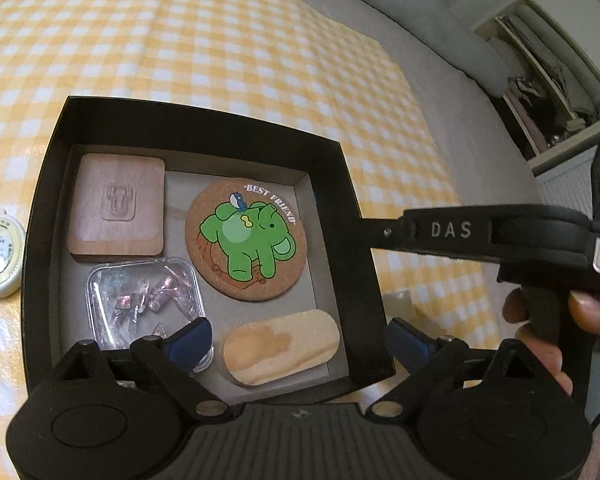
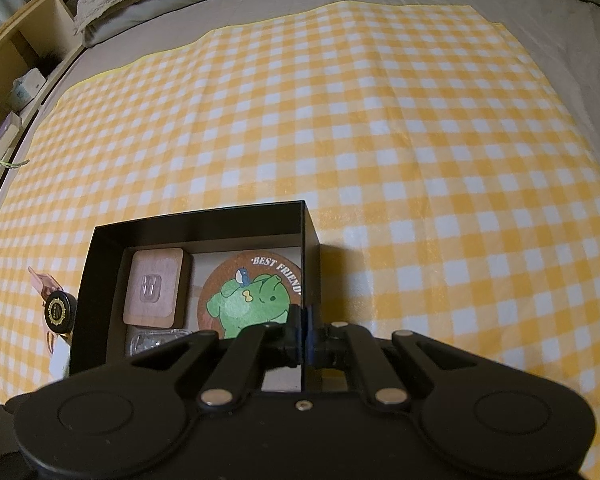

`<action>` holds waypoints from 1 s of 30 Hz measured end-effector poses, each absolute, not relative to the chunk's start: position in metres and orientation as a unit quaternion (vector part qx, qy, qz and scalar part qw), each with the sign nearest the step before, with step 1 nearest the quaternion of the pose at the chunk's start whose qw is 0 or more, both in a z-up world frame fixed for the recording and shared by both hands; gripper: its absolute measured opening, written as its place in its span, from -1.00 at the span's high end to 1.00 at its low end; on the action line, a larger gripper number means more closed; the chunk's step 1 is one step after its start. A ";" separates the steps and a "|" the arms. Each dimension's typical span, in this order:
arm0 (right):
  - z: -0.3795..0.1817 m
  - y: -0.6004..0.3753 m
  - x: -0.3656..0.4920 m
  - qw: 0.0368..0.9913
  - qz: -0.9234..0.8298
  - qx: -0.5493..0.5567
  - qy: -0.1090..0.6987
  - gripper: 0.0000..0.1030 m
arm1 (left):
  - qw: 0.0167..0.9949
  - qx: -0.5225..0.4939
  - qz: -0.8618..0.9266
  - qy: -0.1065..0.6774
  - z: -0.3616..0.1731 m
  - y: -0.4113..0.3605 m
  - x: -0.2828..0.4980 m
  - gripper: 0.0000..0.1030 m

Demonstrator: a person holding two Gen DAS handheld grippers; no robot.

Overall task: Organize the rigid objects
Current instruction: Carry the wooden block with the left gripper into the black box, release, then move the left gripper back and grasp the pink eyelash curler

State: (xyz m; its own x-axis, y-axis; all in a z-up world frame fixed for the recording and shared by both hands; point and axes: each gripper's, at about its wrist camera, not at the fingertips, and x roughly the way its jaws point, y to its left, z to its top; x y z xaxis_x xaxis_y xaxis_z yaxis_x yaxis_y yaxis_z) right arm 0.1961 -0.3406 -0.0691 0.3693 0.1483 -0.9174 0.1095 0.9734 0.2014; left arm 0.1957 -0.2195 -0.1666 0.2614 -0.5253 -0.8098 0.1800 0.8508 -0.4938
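Resting on the yellow-checked cloth (image 2: pixel 380 120): 1 open black box (image 1: pixel 196 120), square, with tall matte walls and a grey floor. Holds 4 items:
- rounded-corner wooden block (image 1: pixel 116 210) with an embossed mark, far-left corner;
- round cork coaster (image 1: pixel 247 240) printed with a green elephant and "BEST FRIEND", far right, partly lying over the floor beside the block;
- clear plastic case (image 1: pixel 140 300) of pinkish wrapped pieces, near left, just below the block;
- oblong pale wooden piece (image 1: pixel 280 346) with a darker stain, near right.

Left gripper (image 1: pixel 300 344): spread wide, empty. Left blue fingertip inside the box over the clear case; right blue fingertip outside the box's right wall. Nothing between them but the near-right corner of the box.

Right gripper (image 2: pixel 302 332): clenched on the right wall of the black box, 1 finger inside, 1 outside, blue pads pressed against the wall.

Left wrist view only: full box interior, including the oblong piece; small round white tin (image 1: pixel 0 256) with printed lid, just outside the box's left wall; right gripper's body marked "DAS" with the holding hand (image 1: pixel 560 332); grey bedding and an open cupboard beyond the cloth.

Right wrist view only: round black tin (image 2: pixel 60 314) with gold emblem, touching or just beside the box's left wall; pink object (image 2: pixel 42 284) behind it; far cloth edge, grey pillow, wooden shelving at left.
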 end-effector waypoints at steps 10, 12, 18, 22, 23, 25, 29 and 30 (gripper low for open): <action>-0.069 -0.339 0.197 0.819 0.011 0.109 0.563 0.93 | 0.781 -0.120 -0.231 0.567 -0.160 -0.219 0.187 -0.91; -0.069 -0.338 0.197 0.819 0.011 0.105 0.563 0.93 | 0.783 -0.115 -0.234 0.565 -0.158 -0.218 0.184 -0.91; -0.069 -0.337 0.198 0.820 0.012 0.096 0.563 0.93 | 0.796 -0.090 -0.240 0.549 -0.145 -0.213 0.176 -0.93; -0.069 -0.336 0.198 0.821 0.012 0.092 0.563 0.93 | 0.807 -0.074 -0.246 0.531 -0.132 -0.206 0.169 -0.94; -0.069 -0.336 0.198 0.821 0.012 0.089 0.563 0.93 | 0.810 -0.071 -0.247 0.527 -0.129 -0.203 0.168 -0.94; -0.069 -0.336 0.199 0.822 0.012 0.086 0.563 0.94 | 0.815 -0.066 -0.246 0.520 -0.123 -0.196 0.166 -0.94; -0.069 -0.336 0.198 0.821 0.012 0.087 0.564 0.94 | 0.829 -0.057 -0.234 0.504 -0.111 -0.178 0.165 -0.94; -0.069 -0.336 0.199 0.820 0.011 0.088 0.566 0.94 | 0.834 -0.055 -0.231 0.499 -0.108 -0.173 0.166 -0.94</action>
State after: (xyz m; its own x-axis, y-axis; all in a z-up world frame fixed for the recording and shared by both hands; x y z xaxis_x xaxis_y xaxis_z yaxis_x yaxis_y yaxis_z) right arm 0.1987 -0.3356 -0.0693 0.3594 0.1166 -0.9258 0.0821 0.9844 0.1559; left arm 0.1656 -0.1729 -0.1081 0.3961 -0.4400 -0.8059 0.3301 0.8873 -0.3222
